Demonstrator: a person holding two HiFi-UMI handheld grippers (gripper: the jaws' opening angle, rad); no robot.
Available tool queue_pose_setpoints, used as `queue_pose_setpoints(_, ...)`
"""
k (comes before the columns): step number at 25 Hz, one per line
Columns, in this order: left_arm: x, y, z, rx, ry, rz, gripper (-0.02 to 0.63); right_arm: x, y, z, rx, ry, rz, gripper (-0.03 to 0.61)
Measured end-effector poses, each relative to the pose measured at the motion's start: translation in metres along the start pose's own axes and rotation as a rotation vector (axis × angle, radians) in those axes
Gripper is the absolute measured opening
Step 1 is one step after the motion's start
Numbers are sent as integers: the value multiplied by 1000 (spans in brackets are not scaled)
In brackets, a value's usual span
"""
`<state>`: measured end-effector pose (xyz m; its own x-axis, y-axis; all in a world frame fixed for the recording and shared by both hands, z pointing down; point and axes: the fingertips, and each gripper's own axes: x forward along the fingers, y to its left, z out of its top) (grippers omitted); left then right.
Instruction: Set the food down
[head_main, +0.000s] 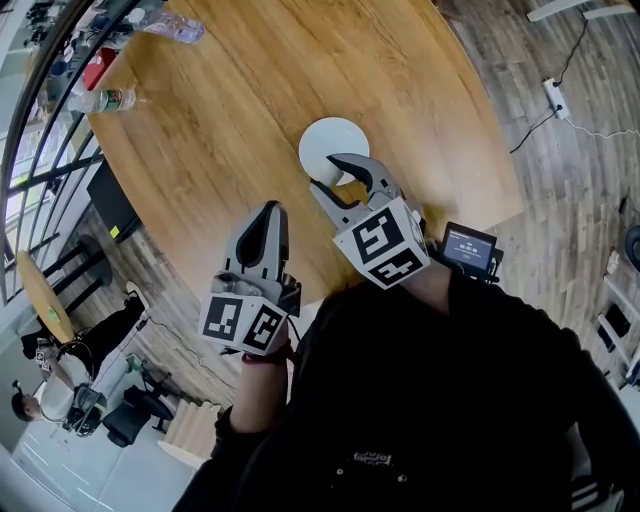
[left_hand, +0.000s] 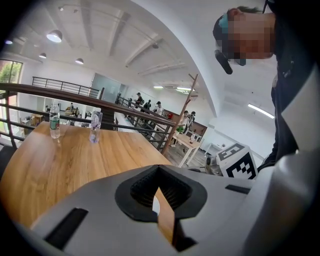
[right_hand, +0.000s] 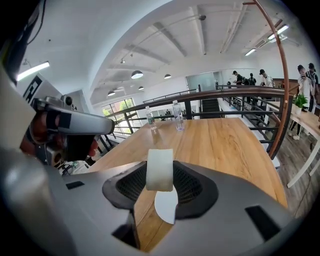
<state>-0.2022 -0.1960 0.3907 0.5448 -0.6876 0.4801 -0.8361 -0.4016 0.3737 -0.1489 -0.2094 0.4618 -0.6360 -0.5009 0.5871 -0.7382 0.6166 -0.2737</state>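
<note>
Right gripper pinching pale food piece over white plate; left gripper pressed together, empty

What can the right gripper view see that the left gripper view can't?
Only the right gripper view shows a white food piece pinched in the right gripper. Only the left gripper view shows the right gripper's marker cube and the jaws of the left gripper, together and empty. Both views show the wooden table and two water bottles standing at its far end.
</note>
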Motion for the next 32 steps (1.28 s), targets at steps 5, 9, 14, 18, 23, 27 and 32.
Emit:
queue_pose_setpoints(5,3,10,-8,-21,16,9,5,23,2,-17,-14,35,-7,173)
queue_pose_setpoints(9,5,10,-12,-21,24,10,6,36,2,-32,-36,70,-8,173)
queue_pose_setpoints(14,6,13,-14,-26,34,17,6,52,0,-46,-56,111,-13,173)
queue_pose_setpoints(18,4,18,-16,-33,42,26,6,66,-8,-59,-60,148,-30,173)
queue_pose_setpoints(23,3,26,-20,-45,47,39,6,81,-19,-73,-59,193,-48,173)
queue_pose_setpoints(27,1,29,-20,-50,46,49,6,90,-23,-87,-75,238,-57,172)
queue_pose_setpoints(32,-1,34,-21,-56,52,57,6,105,-30,-109,-89,313,-76,172)
